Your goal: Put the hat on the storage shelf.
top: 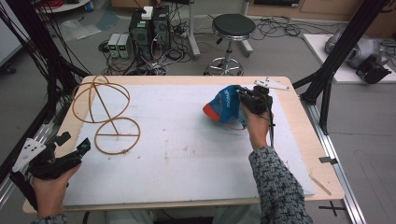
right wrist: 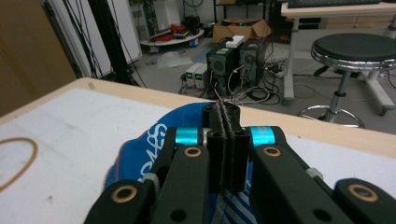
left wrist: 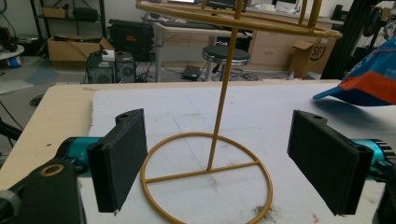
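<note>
A: Where was the cap (top: 223, 105)?

B: On the table (top: 187, 154), pinched in the right gripper (top: 252, 99). The left gripper (left wrist: 224, 158) waited wide open by the gold stand (top: 105, 114).

A: I think lifting slowly was best.

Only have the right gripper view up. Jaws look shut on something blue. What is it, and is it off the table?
Observer: A blue cap with an orange-red brim; the high view shows the right tool shut on it, held up over the white board.
Operator: Where's the left tool?
Observer: At the table's near left corner, left tool open, holding nothing.
Operator: What's it facing?
Observer: A gold wire stand; in the left gripper view its ring base and upright rod sit between the open jaws, untouched.
</note>
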`<state>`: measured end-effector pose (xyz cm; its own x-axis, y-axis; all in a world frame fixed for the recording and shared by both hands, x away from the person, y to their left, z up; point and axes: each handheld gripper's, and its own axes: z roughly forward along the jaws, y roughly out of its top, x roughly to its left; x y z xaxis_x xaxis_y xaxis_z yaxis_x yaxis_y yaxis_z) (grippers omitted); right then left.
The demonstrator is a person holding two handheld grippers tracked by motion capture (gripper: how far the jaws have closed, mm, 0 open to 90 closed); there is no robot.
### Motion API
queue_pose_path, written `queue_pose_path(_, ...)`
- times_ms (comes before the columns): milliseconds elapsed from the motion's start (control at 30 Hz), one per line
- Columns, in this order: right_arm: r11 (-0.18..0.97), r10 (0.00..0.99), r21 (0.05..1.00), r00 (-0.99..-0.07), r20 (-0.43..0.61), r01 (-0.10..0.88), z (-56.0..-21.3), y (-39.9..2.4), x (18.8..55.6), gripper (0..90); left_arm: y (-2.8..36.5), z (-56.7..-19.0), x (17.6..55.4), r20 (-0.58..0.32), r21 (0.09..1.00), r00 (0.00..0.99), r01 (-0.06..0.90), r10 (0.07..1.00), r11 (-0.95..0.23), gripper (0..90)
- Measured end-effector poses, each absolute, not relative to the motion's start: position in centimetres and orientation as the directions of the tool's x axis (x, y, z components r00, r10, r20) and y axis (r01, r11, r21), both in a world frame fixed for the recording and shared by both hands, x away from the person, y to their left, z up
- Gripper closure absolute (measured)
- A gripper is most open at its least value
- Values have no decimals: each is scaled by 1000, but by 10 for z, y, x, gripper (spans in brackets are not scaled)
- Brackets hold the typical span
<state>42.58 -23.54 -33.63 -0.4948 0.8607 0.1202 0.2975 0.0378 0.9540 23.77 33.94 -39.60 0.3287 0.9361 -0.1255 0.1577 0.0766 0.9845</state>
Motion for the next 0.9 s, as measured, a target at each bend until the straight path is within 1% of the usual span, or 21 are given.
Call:
queue_pose_path(233, -1, 849, 960, -507, 149, 280, -314, -217, 432, 894, 342, -394, 236, -122, 985, 324, 152, 938, 76, 200)
queue_pose_path(400, -64, 836, 957, -509, 205, 282, -301, -202, 436, 894, 346, -392, 234, -125, 986, 319, 143, 939, 82, 200)
queue_pose_path(633, -97, 806, 962, -547, 227, 257, -278, -175, 443, 894, 353, -389, 230, -118, 988, 309, 130, 944, 81, 200)
queue_pose_path(900, -69, 786, 974, -589, 185, 213, -247, -140, 446, 894, 362, -386, 226, -128, 989, 293, 111, 948, 99, 201)
